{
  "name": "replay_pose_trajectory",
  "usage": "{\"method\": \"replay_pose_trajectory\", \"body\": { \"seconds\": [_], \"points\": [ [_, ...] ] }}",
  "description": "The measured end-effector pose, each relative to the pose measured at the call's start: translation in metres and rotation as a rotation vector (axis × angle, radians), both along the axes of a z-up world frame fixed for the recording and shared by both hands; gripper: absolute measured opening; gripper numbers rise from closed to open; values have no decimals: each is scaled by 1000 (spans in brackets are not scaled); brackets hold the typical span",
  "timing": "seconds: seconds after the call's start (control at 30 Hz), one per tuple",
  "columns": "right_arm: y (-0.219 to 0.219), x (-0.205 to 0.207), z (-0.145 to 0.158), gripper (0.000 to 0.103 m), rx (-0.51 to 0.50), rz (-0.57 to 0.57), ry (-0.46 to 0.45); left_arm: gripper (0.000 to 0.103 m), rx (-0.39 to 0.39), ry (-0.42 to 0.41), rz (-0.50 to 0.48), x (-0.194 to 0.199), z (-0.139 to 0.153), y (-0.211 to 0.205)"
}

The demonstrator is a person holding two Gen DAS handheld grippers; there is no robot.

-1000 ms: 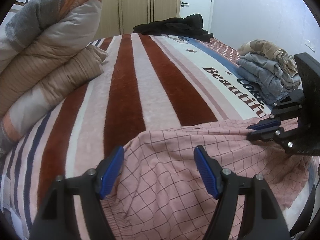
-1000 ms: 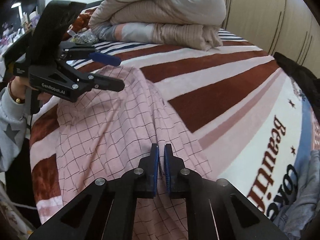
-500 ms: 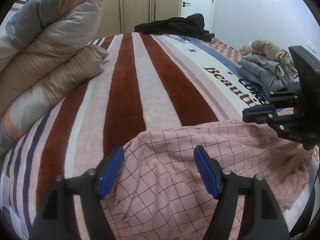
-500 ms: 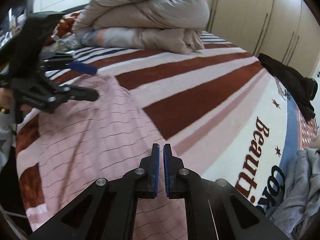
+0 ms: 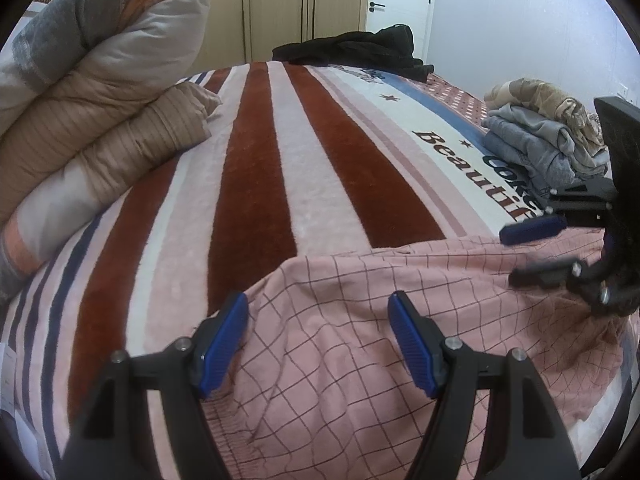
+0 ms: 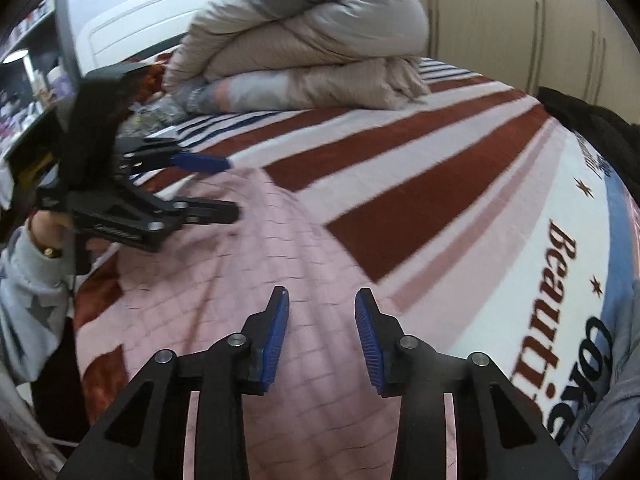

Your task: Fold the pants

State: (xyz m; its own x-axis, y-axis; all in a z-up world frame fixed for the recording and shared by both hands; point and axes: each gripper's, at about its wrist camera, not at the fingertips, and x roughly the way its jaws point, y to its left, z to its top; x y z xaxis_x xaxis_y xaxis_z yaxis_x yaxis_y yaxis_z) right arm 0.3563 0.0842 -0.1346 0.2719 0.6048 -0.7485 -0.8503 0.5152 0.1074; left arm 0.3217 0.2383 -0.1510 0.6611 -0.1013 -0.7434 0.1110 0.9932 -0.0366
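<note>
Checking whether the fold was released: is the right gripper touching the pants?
Cannot tell. In the right wrist view the right gripper is open with nothing pinched, over the pants; neither view plainly shows a gap or contact beneath its fingertips.

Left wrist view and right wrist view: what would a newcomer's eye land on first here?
The pink checked pants spread across the near edge of the striped blanket, with the left claw and the right claw both open just above the cloth. Next, the big rolled duvet at the left of the bed and the stack of folded clothes at the right.
</note>
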Motion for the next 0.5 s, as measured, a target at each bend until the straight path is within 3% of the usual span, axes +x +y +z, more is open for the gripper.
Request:
{"method": "replay_pose_trajectory", "body": {
  "seconds": [0.13,0.17,0.23,0.27,0.3,0.37,0.5],
  "points": [
    [19,-4,-25,32,-195,-36,-101,69,4,-1,-2,-1,1,0],
    [20,-2,-33,36,-220,-45,-98,69,8,-3,-3,-3,1,0],
    [17,4,-43,48,-224,-67,-96,69,21,-3,3,-5,0,1],
    [14,10,-46,61,-224,-95,-105,69,25,-3,9,-6,0,3],
    [11,14,-48,68,-215,-110,-97,69,33,-2,24,-8,-1,5],
    [5,25,-53,71,-190,-139,-50,69,56,-5,56,-15,-1,9],
    [1,23,-48,70,-193,-171,-121,77,32,-10,104,-37,2,19]
  ]
}}
